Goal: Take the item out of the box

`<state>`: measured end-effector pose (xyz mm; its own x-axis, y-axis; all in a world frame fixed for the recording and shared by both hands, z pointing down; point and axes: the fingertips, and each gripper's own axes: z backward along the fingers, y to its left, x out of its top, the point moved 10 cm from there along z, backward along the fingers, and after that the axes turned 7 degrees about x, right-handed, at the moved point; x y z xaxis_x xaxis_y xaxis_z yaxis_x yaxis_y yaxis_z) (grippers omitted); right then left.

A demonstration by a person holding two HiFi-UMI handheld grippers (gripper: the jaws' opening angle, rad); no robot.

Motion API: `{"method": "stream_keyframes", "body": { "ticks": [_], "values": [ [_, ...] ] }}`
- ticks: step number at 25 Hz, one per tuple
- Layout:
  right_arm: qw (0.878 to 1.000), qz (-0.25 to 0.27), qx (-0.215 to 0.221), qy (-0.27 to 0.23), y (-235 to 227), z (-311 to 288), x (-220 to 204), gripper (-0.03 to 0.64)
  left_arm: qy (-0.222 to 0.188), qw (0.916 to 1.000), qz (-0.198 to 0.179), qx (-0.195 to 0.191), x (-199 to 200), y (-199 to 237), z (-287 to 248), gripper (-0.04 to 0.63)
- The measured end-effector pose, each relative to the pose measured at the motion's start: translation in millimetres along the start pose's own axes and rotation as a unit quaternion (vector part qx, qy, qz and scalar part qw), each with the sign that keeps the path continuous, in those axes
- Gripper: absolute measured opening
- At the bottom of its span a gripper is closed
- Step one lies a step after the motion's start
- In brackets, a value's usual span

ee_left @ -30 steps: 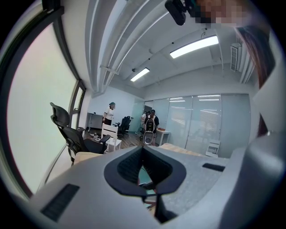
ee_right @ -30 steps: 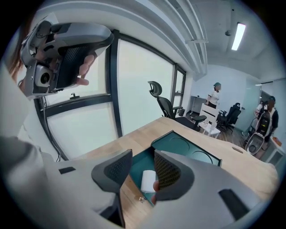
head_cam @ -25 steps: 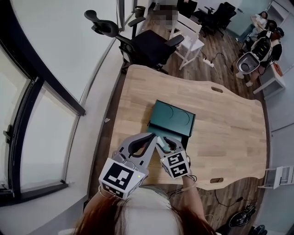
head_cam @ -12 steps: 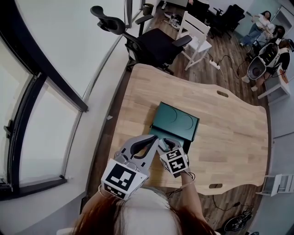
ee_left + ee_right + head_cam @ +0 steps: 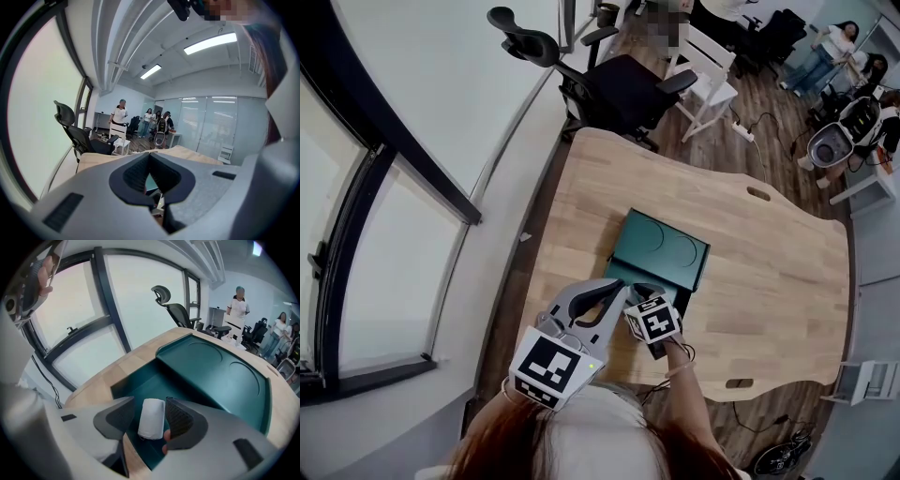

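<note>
A dark teal box (image 5: 623, 274) lies on the wooden table (image 5: 769, 272), its lid (image 5: 666, 247) folded back flat on the far side. In the right gripper view a small white roll (image 5: 152, 417) lies inside the box's tray (image 5: 136, 378). My right gripper (image 5: 151, 402) hangs over the tray with the roll between its jaws. The jaws are opening, and teal shows between the left pad and the roll. My left gripper (image 5: 617, 289) sits beside the right gripper (image 5: 643, 289) at the box's near-left corner. Its jaws meet at the tips (image 5: 149, 157), with nothing held.
A black office chair (image 5: 609, 80) and a white chair (image 5: 705, 70) stand past the table's far edge. A window wall (image 5: 375, 234) runs along the left. People and other chairs are at the far right (image 5: 848, 84). The table's near edge (image 5: 712, 394) is close to my body.
The right gripper's marker cube has settled a little lower and nearer over the box's near end. The left gripper has stayed where it was.
</note>
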<state>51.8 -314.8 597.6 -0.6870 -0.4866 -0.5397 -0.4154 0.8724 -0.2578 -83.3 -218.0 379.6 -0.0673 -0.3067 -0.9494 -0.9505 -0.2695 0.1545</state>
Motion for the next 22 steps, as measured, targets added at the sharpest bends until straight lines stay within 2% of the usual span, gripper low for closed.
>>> {"method": "stream_keyframes", "body": {
  "ticks": [13, 17, 22],
  "values": [
    [0.999, -0.032, 0.007, 0.040, -11.9, -17.9, -3.0, 0.218, 0.008, 0.9999, 0.003, 0.006, -3.7, 2.1, -2.9, 0.006],
    [0.998, -0.057, 0.012, 0.037, -15.4, -22.1, -5.8, 0.218, 0.017, 0.9994, 0.027, 0.014, -5.2, 2.5, -3.0, 0.006],
    [0.998, -0.052, 0.002, 0.038, -15.9, -26.0, -5.8, 0.206, 0.011, 0.9999, 0.008, 0.009, -6.0, 5.3, -5.1, 0.006]
  ]
}}
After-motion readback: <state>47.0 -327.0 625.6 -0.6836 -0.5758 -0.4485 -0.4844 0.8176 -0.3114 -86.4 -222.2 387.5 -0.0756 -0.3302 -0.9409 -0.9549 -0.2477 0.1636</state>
